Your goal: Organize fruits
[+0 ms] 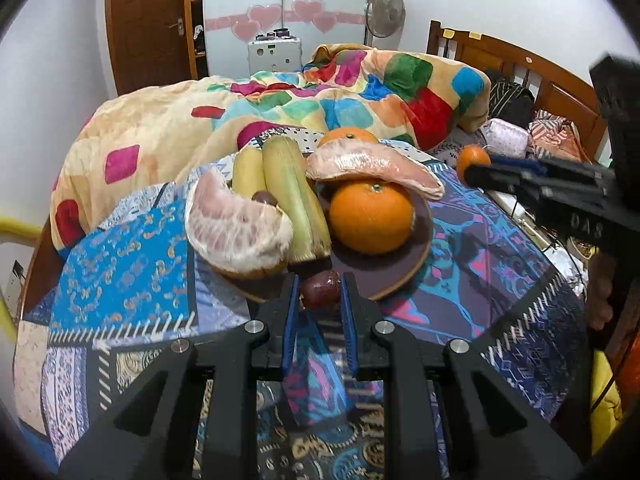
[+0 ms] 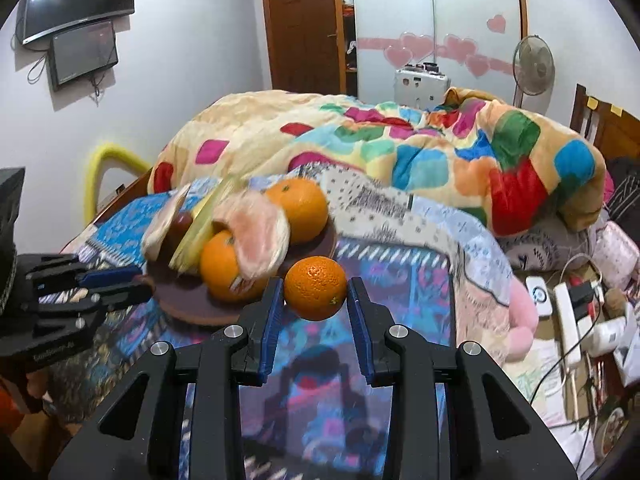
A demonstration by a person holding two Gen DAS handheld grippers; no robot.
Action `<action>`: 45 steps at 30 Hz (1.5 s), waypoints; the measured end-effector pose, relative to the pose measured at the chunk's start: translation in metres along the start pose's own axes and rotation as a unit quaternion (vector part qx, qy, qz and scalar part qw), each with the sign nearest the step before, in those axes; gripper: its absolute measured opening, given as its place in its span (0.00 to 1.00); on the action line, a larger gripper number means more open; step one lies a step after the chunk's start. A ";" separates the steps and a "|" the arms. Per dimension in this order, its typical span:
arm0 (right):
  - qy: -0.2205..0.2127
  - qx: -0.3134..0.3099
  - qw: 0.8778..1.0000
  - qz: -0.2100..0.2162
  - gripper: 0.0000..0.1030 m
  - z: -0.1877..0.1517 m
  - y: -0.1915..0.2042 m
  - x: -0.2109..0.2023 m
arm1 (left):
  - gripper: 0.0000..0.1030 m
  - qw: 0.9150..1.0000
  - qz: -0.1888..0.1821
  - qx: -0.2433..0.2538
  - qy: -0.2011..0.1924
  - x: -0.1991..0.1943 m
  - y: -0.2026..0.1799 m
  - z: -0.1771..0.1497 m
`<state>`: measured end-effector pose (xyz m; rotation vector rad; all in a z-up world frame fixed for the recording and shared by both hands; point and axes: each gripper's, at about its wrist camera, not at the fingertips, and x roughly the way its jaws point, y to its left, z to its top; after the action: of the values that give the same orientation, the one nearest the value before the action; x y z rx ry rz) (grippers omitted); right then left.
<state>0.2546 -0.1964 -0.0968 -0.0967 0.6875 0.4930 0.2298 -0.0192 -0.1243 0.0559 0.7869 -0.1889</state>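
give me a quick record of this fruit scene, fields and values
left tool: shut on a dark red fruit at the plate's near edge
right tool: holds an orange beside the plate
plate: brown, round, on the patterned cloth
on plate: two oranges, two pomelo pieces, corn, banana, another dark fruit
behind: bed with bright blanket
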 end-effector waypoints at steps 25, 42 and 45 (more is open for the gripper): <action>0.036 0.011 0.999 0.013 0.30 0.031 -0.005 0.052 | 0.26 1.000 -0.005 0.007 0.008 0.019 0.000 0.002; 0.016 0.015 1.000 -0.004 0.39 0.028 -0.006 0.024 | 0.44 0.999 0.015 -0.001 -0.030 -0.012 -0.002 0.001; -0.004 0.007 1.000 -0.011 0.39 0.029 0.002 -0.001 | 0.44 0.998 0.021 -0.010 -0.054 -0.038 -0.002 0.004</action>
<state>0.2700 -0.1881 -0.0737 -0.0895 0.6804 0.4670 0.2056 -0.0157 -0.0945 0.0424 0.6790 -0.1432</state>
